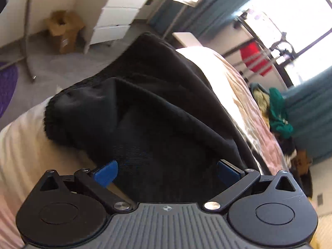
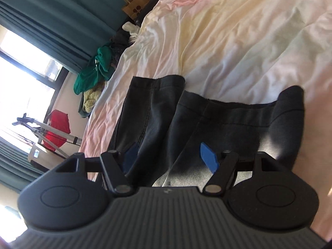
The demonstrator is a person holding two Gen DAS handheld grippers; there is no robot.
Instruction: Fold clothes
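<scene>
- The black garment (image 1: 157, 108) lies heaped near the bed's (image 1: 27, 137) edge; the dark trousers (image 2: 149, 112) lie flat mid-bed.
- Both look soft and limp, light to lift — best pinched at a hem or waistband corner.
- The left gripper (image 1: 167, 171) gapes fully; the right gripper (image 2: 170, 157) stands partly open — neither grips cloth.
- No readable writing.

This is a bedroom in a home. A bed (image 2: 238, 41) with a rumpled pastel duvet fills most of both views, with teal curtains (image 2: 51, 14) beside bright windows, a white chest of drawers (image 1: 118, 14), and a cardboard box (image 1: 64, 31) on the grey floor. Loose clothes (image 2: 91, 72) are heaped beside the bed, near a paper bag (image 2: 134, 4).
</scene>
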